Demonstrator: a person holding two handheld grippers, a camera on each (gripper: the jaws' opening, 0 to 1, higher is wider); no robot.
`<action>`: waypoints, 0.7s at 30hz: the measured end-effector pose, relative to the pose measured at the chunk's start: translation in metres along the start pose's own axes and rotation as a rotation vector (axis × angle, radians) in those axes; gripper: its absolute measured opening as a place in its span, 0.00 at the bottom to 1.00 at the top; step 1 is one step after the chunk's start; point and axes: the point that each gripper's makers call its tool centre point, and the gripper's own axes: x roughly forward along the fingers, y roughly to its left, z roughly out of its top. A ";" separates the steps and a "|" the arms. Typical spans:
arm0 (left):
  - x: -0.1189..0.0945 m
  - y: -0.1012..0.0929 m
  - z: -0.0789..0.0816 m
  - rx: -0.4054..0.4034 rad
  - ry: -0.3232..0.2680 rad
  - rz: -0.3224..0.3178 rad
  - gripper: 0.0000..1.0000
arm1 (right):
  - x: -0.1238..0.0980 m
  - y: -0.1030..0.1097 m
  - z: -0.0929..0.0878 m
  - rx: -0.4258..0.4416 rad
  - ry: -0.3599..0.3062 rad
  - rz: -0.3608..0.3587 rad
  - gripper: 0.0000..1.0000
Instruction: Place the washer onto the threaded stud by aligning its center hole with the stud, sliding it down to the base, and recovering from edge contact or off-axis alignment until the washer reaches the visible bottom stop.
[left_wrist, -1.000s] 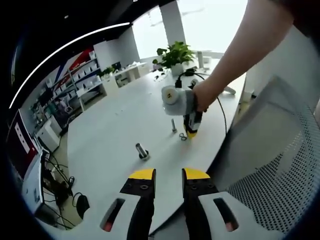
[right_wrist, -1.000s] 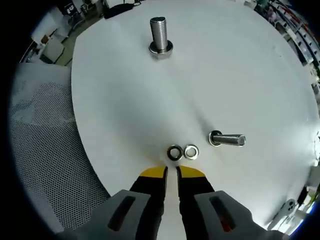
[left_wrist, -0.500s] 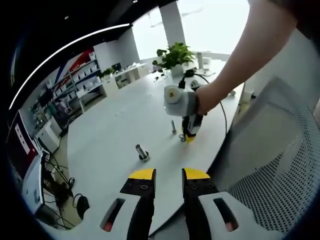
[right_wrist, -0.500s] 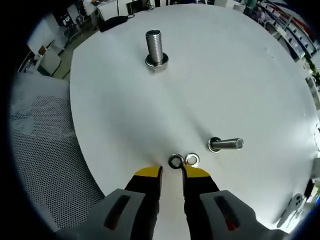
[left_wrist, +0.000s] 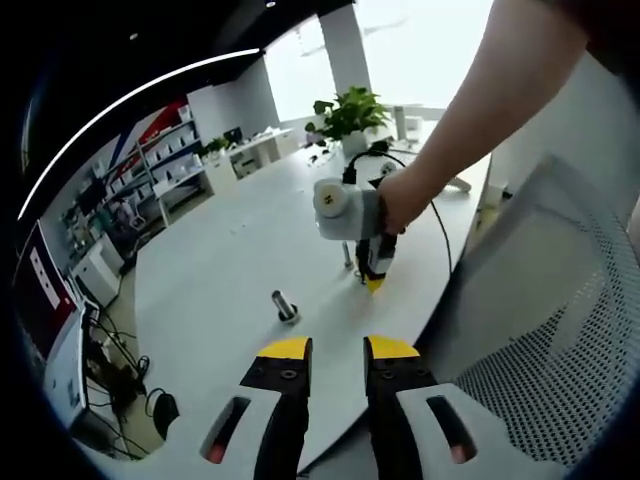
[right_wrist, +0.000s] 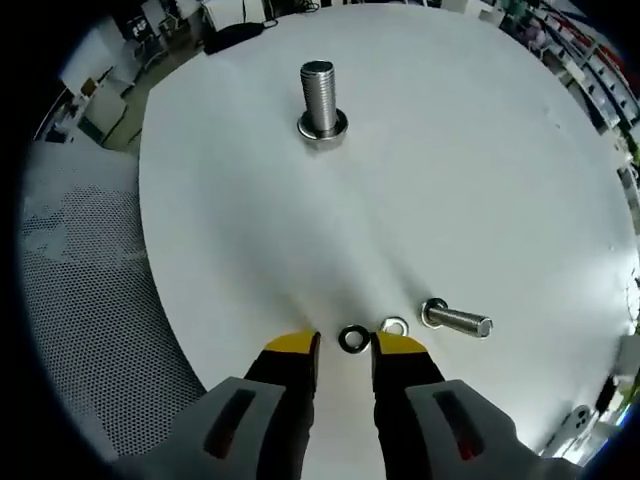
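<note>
Two washers are seen lying flat on the white tabletop (right_wrist: 480, 160) in the right gripper view, so the task is judged to be at its pickup stage, with nothing yet placed. At the left of that view, the right tongs (right_wrist: 345, 343) are held open and lowered to the surface, and the darker washer (right_wrist: 352, 339) is bracketed between the yellow tips without yet being clamped. The lighter washer (right_wrist: 394, 326) is found just beside it, and further right a bolt (right_wrist: 455, 320) is lying on its side. The upright threaded stud (right_wrist: 320, 98) is located well apart, toward the far side, with no washer on its shank. In the left gripper view, the left tongs (left_wrist: 338, 349) are held open and empty, away from the work. Gripping, lifting, hole alignment and sliding down to the bottom stop are all judged to remain
</note>
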 end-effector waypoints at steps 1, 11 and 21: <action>0.000 0.000 0.000 0.000 0.000 0.000 0.18 | 0.000 0.000 0.000 -0.005 0.007 0.002 0.22; 0.000 0.001 0.000 -0.001 -0.001 0.005 0.18 | 0.001 -0.004 -0.003 -0.108 0.094 0.009 0.15; 0.000 0.001 0.000 0.000 0.002 0.002 0.18 | 0.001 -0.004 -0.003 -0.029 0.135 -0.026 0.15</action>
